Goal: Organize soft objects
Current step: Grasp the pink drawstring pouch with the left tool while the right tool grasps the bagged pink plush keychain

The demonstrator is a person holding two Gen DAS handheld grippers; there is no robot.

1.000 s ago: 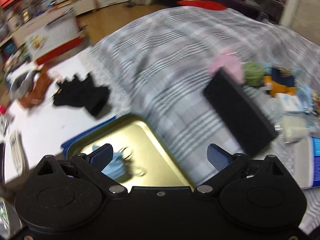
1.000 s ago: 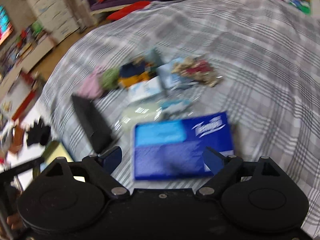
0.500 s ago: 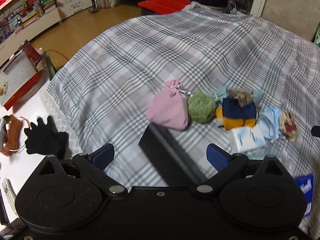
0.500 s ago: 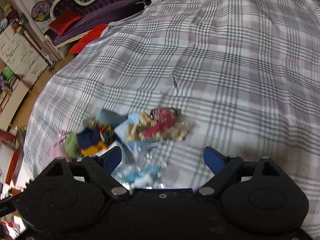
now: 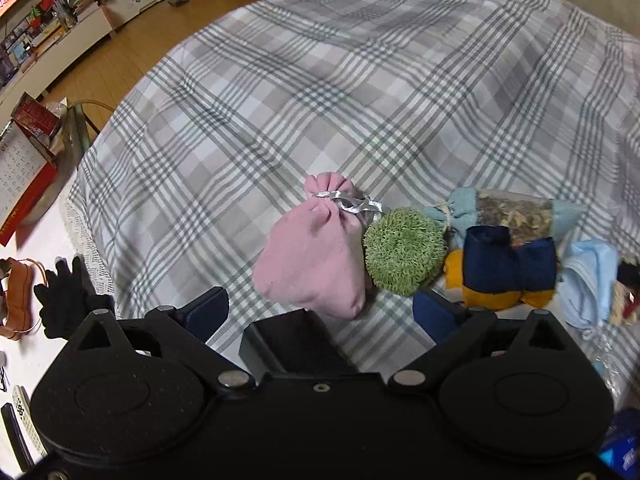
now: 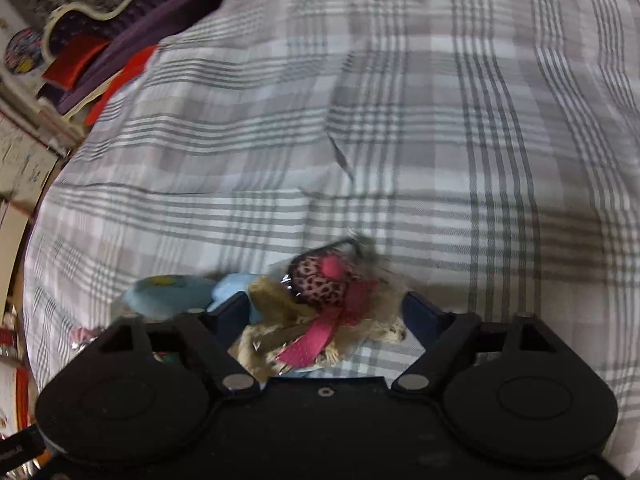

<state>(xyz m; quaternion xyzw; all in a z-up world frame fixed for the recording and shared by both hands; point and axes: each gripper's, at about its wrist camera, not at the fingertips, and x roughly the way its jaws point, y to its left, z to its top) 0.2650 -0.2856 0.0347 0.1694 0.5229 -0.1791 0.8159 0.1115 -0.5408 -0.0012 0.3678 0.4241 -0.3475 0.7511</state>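
A row of soft items lies on the grey plaid blanket (image 5: 360, 100): a pink drawstring pouch (image 5: 316, 252), a green fuzzy ball (image 5: 404, 256), a navy and yellow plush piece (image 5: 504, 272), a pale blue herb sachet (image 5: 516, 212) and a light blue cloth (image 5: 588, 276). My left gripper (image 5: 320, 308) hangs open just above the pouch's near end, touching nothing. A furry beige toy with a pink ribbon and a leopard-print patch (image 6: 324, 284) sits between the fingers of my right gripper (image 6: 328, 314). Its jaws are closing around the toy, and the pads reach only the fur's edges.
A black box (image 5: 288, 340) lies under the left gripper. Black gloves (image 5: 68, 300) and a brown strap (image 5: 16, 300) rest on the white surface left of the blanket. A blue tissue pack (image 5: 620, 448) shows at the lower right. A light blue plush (image 6: 168, 292) lies left of the toy.
The left gripper swung from the gold tray across to the pink pouch. The right gripper left the blue tissue pack, dropped over the furry toy, and its jaws narrowed.
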